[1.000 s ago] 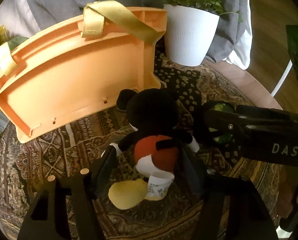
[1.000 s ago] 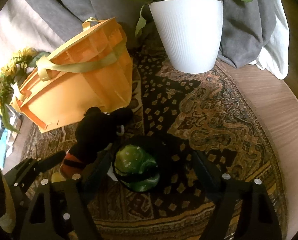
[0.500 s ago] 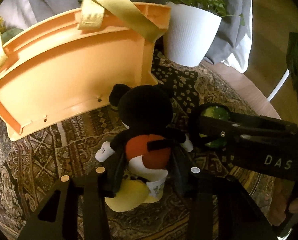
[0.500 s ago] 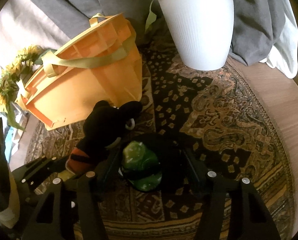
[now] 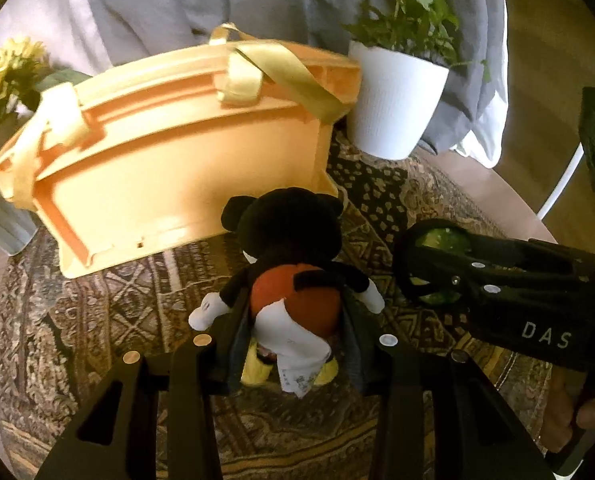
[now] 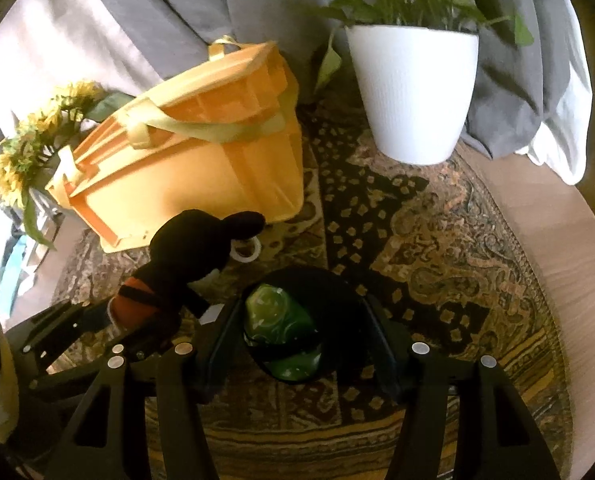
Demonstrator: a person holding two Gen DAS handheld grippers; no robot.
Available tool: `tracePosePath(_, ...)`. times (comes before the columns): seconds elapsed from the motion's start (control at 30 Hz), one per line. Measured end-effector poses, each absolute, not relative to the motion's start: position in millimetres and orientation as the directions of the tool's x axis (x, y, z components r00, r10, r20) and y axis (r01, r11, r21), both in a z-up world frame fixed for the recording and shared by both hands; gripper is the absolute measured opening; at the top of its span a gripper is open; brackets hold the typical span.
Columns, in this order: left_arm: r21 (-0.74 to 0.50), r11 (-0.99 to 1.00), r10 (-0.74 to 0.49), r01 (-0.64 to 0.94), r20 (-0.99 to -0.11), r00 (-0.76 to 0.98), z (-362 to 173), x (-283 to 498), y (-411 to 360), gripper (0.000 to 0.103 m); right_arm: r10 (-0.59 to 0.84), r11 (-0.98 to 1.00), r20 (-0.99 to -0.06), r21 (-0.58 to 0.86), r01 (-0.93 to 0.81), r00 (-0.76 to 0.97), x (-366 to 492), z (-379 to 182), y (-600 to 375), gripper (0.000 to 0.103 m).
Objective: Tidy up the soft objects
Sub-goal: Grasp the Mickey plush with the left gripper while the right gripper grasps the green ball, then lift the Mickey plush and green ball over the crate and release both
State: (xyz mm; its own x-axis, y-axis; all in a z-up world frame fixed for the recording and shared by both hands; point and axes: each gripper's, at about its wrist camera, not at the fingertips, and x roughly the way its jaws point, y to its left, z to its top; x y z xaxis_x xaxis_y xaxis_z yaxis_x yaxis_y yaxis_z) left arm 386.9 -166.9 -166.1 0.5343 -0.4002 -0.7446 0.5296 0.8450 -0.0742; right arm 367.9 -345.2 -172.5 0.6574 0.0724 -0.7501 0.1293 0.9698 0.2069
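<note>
A black mouse plush (image 5: 293,240) with red shorts and yellow shoes hangs upright, back toward me, with my left gripper (image 5: 293,320) shut on its waist. To its right my right gripper (image 5: 429,268) is shut on a green and black soft toy (image 5: 441,240). In the right wrist view that green toy (image 6: 281,332) fills the gap of the right gripper (image 6: 297,324), both pads pressing its dark sides. The mouse plush (image 6: 193,248) shows at the left there. An orange basket (image 5: 177,184) with yellow straps stands just behind both toys; its inside is hidden.
A patterned rug (image 6: 437,240) covers the round wooden table (image 6: 557,248). A white plant pot (image 6: 413,96) stands at the back right, sunflowers (image 6: 29,148) at the far left. Grey cloth hangs behind. A small white ring (image 6: 246,251) lies by the plush's head.
Both grippers' jaws have come together onto their toys. Both toys have risen a little off the rug, and the basket's top edge has come more into view.
</note>
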Motion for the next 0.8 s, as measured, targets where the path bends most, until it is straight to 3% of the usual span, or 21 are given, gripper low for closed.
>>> tracePosePath(0.8,-0.079,0.91,-0.371,0.408,-0.596,0.712,-89,368,-110,0.04,0.092,0.985,-0.609,0.169,0.016,0.788,357,-102,-300,0.06)
